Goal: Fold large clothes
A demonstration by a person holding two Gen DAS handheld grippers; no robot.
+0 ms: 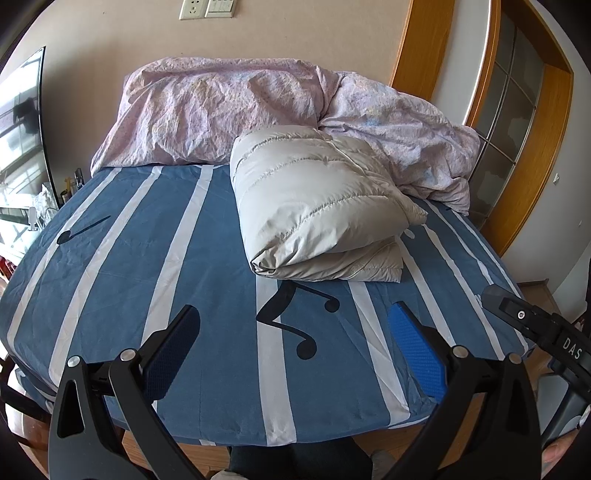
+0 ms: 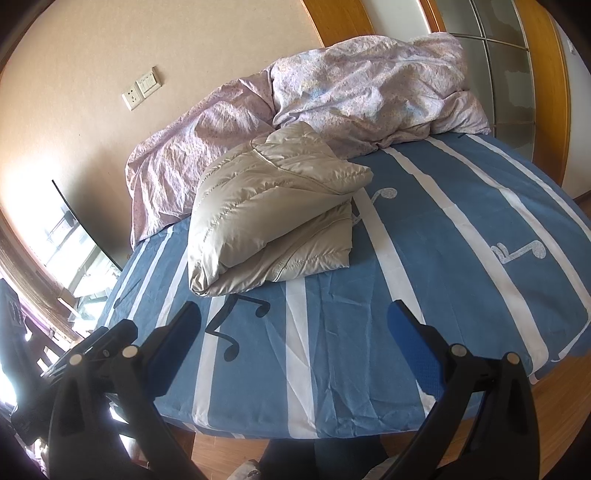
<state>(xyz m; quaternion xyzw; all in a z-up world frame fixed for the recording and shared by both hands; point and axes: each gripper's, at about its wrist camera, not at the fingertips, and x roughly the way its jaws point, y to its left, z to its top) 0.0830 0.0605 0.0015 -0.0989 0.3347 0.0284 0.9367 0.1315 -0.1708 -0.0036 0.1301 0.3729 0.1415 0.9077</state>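
We cannot see the far strip of the bed sheet [image 1: 155,236] under the heaped pink duvet [image 1: 207,110], nor the folded jacket's [image 1: 314,206] inner layers. The frame's right edge crops the right gripper [image 1: 546,332].

From my station I count one folded padded jacket [image 1: 314,206] on one bed sheet [image 1: 147,295], and one crumpled pink duvet [image 1: 221,110] behind it. I count two grippers: the left gripper [image 1: 295,354] with two fingers spread apart and empty, and the right gripper [image 2: 295,350] with two fingers likewise spread and empty. On the wall I count one socket plate [image 1: 192,9] and one switch plate [image 1: 220,8]. On the sheet I count two black music notes in the left wrist view
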